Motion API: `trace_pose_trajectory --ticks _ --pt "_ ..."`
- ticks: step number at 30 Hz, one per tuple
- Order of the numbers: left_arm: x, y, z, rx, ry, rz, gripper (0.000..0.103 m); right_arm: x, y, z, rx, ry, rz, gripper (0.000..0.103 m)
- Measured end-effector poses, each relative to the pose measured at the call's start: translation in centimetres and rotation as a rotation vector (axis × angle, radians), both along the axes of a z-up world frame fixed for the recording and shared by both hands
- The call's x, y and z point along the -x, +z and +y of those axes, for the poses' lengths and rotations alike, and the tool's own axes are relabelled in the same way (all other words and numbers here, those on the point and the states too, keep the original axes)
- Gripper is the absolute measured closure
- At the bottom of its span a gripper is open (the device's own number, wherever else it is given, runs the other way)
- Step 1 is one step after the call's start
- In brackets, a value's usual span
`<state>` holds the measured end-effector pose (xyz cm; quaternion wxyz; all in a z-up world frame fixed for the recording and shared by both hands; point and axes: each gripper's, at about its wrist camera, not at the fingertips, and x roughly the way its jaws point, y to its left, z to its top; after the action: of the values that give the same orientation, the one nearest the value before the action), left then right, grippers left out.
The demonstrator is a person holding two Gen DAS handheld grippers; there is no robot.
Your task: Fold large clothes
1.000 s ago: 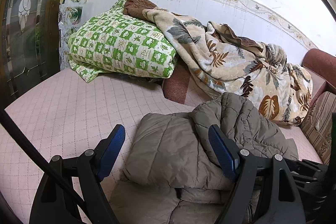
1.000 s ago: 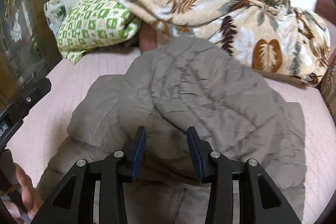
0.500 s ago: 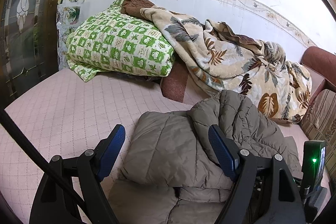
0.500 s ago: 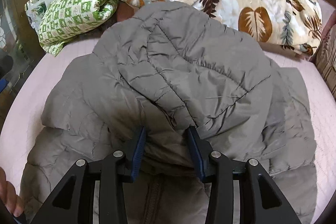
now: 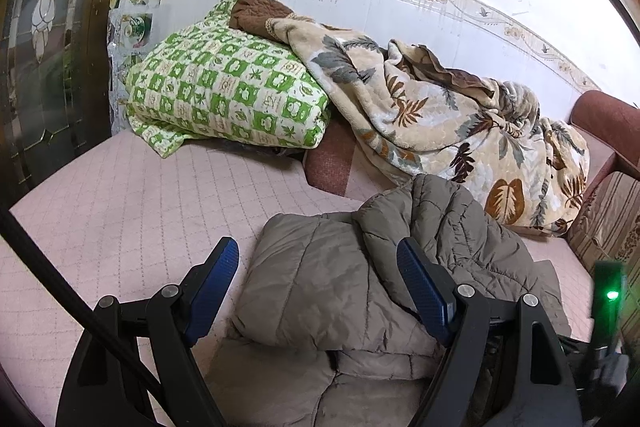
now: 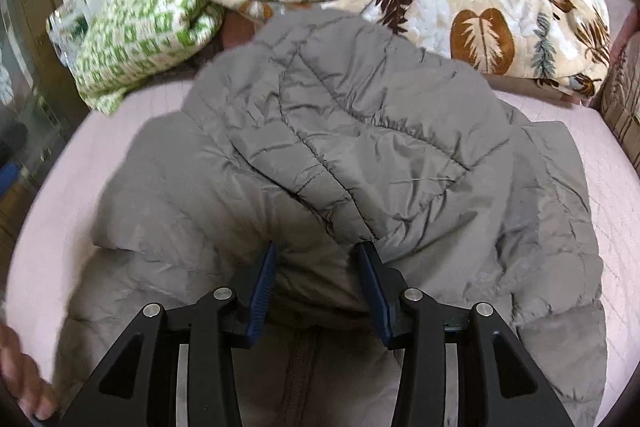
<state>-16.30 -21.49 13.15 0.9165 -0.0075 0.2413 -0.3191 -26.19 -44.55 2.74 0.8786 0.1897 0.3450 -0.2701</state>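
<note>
Jacket point(image 6: 360, 155) heaped on bed point(image 5: 120, 211)

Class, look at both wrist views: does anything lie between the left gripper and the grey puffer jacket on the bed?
Nothing visible does. The left gripper hangs open right over the puffer jacket. The green checked quilt and leaf-print blanket lie behind it, by the wall.

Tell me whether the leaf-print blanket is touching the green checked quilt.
Touching. The left wrist view shows the leaf-print blanket draped over the upper right edge of the green checked quilt, with no gap between them.
</note>
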Motion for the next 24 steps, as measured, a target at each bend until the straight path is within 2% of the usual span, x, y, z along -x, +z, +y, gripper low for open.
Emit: trace_pose_trajectory --ticks 5,9,13,17,24 --pt "1.6 0.6 1.2 -0.024 -0.002 -0.031 0.022 3.9 2.3 2.6 0.004 0.007 -0.045 0.053" --pt "2.7 0.3 3.2 -0.064 -0.003 -0.042 0.022 9.4 3.9 6.0 0.032 0.024 -0.070 0.050" --pt "3.3 -1.3 6.3 -0.095 -0.027 0.051 0.022 14.7 3.5 9.2 0.044 0.023 -0.078 0.046" --pt "4.6 -3.2 10.5 -0.102 0.003 0.124 0.022 19.7 1.6 11.3 0.037 0.008 -0.059 0.046" --pt "8.2 -7.8 16.1 -0.161 0.021 0.252 0.022 25.9 -1.2 11.4 -0.010 -0.066 -0.074 0.046"
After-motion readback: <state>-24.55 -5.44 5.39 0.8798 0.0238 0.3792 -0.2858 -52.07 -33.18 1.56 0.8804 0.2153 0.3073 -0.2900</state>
